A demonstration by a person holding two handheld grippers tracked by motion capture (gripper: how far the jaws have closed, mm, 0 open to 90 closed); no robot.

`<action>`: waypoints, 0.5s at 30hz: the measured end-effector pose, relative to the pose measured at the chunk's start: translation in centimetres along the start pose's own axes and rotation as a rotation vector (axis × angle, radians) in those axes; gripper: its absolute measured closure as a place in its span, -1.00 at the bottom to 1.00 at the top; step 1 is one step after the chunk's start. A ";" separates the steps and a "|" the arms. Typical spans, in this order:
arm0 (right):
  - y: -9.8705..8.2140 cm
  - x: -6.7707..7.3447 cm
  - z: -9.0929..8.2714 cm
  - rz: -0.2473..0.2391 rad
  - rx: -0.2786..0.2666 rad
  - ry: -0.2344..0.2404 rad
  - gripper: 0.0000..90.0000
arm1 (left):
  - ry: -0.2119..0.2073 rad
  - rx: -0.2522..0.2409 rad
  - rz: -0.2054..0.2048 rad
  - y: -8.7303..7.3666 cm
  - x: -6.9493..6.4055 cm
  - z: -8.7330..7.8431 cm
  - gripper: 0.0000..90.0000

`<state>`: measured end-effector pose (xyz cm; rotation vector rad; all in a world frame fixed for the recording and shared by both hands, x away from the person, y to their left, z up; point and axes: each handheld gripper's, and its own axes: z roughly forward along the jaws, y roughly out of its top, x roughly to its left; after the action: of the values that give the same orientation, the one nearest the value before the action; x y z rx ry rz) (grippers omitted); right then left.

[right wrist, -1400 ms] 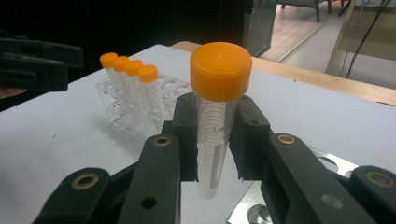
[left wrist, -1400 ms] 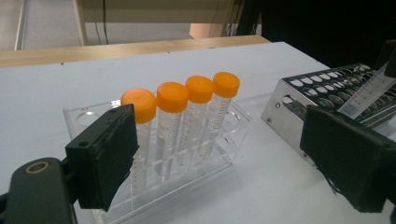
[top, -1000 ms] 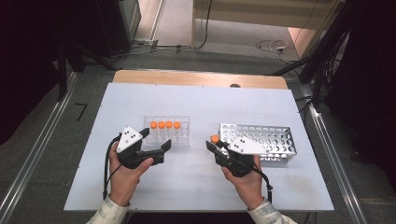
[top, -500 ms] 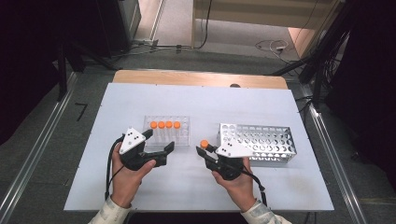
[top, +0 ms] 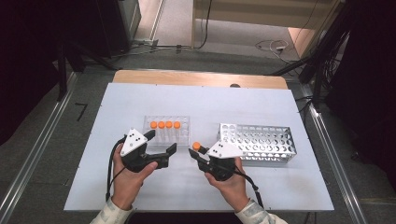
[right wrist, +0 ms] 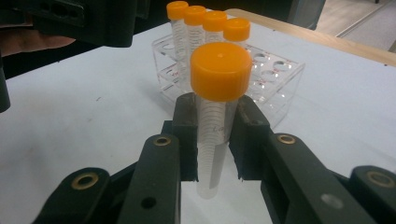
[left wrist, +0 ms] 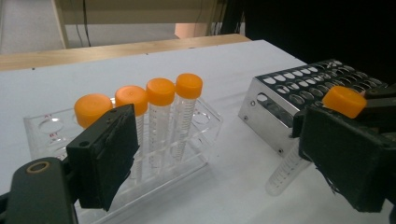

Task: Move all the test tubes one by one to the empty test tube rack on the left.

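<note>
My right gripper (top: 196, 153) is shut on a clear tube with an orange cap (top: 196, 145), held upright just above the white table, between the two racks. In the right gripper view the two pads clamp the tube (right wrist: 219, 70) below its cap. A clear plastic rack (top: 183, 122) holds several orange-capped tubes (top: 164, 124) in its back row. My left gripper (top: 162, 141) stands open just in front of that rack, nothing between its jaws. The left gripper view has the rack's tubes (left wrist: 160, 91) ahead of the open jaws and the held tube (left wrist: 344, 101) at the right.
A perforated metal rack (top: 258, 140) stands to the right of the held tube, its holes without tubes. A wooden strip (top: 201, 78) runs along the table's far edge. Bare white tabletop (top: 210, 105) lies behind both racks.
My right gripper has carried the orange-capped tube leftward, away from the metal rack's left end and toward the clear rack. The left gripper has stayed in place.
</note>
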<state>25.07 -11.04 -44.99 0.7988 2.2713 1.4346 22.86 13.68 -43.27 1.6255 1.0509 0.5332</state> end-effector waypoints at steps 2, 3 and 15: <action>0.0 0.2 0.3 -0.003 0.003 0.004 0.59 | -0.006 -0.001 0.002 0.0 -0.2 0.0 -0.75; 0.1 0.3 0.4 -0.003 0.005 0.007 0.59 | -0.011 0.000 0.004 0.0 -0.4 0.0 -0.75; 0.3 1.6 1.7 -0.020 0.017 0.041 0.59 | -0.064 0.000 0.025 0.0 -1.6 0.1 -0.64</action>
<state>24.85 -8.76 -45.46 0.7567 2.3189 1.4373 22.09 12.29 -43.00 1.6472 0.9848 0.4950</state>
